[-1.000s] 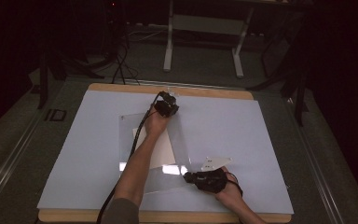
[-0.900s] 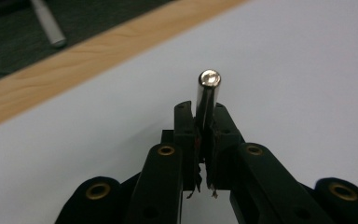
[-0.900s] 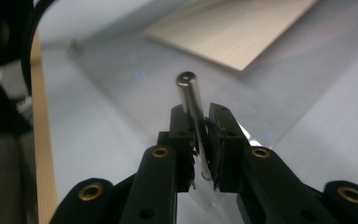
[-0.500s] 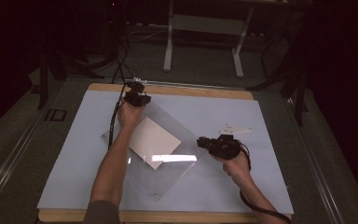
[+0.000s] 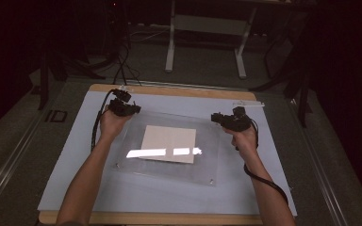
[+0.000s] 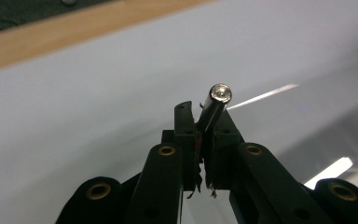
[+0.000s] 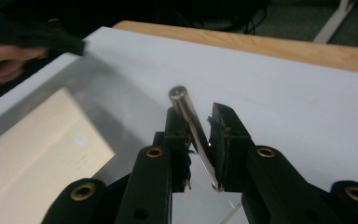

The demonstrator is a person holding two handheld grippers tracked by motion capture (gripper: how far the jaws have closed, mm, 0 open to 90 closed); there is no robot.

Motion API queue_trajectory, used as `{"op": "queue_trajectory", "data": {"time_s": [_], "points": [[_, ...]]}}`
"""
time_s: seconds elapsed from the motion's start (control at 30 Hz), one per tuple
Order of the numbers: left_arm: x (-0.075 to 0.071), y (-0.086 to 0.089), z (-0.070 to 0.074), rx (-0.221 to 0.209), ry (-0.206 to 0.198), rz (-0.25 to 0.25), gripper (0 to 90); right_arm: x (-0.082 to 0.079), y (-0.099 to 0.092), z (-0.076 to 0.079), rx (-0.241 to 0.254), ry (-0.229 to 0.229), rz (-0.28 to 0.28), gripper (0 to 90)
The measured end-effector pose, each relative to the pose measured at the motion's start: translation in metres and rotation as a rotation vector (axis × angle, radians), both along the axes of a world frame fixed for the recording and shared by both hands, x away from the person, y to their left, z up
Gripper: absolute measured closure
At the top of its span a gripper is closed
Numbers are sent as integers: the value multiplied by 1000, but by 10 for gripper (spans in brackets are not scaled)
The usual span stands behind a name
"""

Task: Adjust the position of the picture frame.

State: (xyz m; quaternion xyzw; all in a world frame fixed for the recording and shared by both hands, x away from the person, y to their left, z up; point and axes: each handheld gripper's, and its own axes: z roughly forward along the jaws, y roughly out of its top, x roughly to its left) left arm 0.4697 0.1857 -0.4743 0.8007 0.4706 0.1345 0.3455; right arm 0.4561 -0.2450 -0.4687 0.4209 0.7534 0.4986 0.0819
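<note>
Squaring-up of clear panel (image 5: 165, 165), and close to done by the look of it. Stood as a diamond half a second ago, one corner towards twelve o'clock; lies now with its edges nearly parallel to those of the pale mat (image 5: 75, 155), at the middle of the table (image 5: 169, 91). Covers a beige sheet (image 5: 168, 143), which has swung round with it and sits straight under the plastic.

Left gripper (image 5: 122, 107): at the panel's eleven o'clock corner, jaws pressed hard together on the left post (image 6: 214, 105), a short metal pin standing up from that corner. Has carried the corner from twelve o'clock round towards ten.

Right gripper (image 5: 228, 120): at the one o'clock corner, pinching the right post (image 7: 189, 121), which leans slantwise between the pads, top against one, foot against the other. Jaws have just been opening a little, the pin between them all the while, so a looser hold than the left.

Means, probably, little turning left: a small nudge to true the near edge, then release at both corners. Risk in the slack right-hand pinch: pin slipping out before the last correction.
</note>
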Motion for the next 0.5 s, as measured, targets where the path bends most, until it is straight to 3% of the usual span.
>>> {"op": "queue_trajectory", "data": {"time_s": [0.1,0.2,0.23,0.27,0.3,0.37,0.43,0.5], "points": [[-7,-2,-13,18,9,11,848,14,3,-13,-39,30,-21,781],[-5,-5,-38,29,26,45,847,24,9,-29,-86,52,-52,780],[-4,-6,-45,12,36,64,848,27,11,-35,-101,68,-56,788],[-5,-6,-50,-3,13,73,846,28,13,-44,-139,88,-73,798],[-6,-7,-50,7,1,73,842,30,13,-52,-146,104,-82,801],[-7,-8,-50,14,-2,77,844,30,9,-60,-76,112,-92,790],[-7,-7,-50,3,-2,76,843,28,11,-59,-104,90,-102,796],[-8,-8,-51,5,-5,85,842,28,11,-59,-102,89,-100,795]]}}
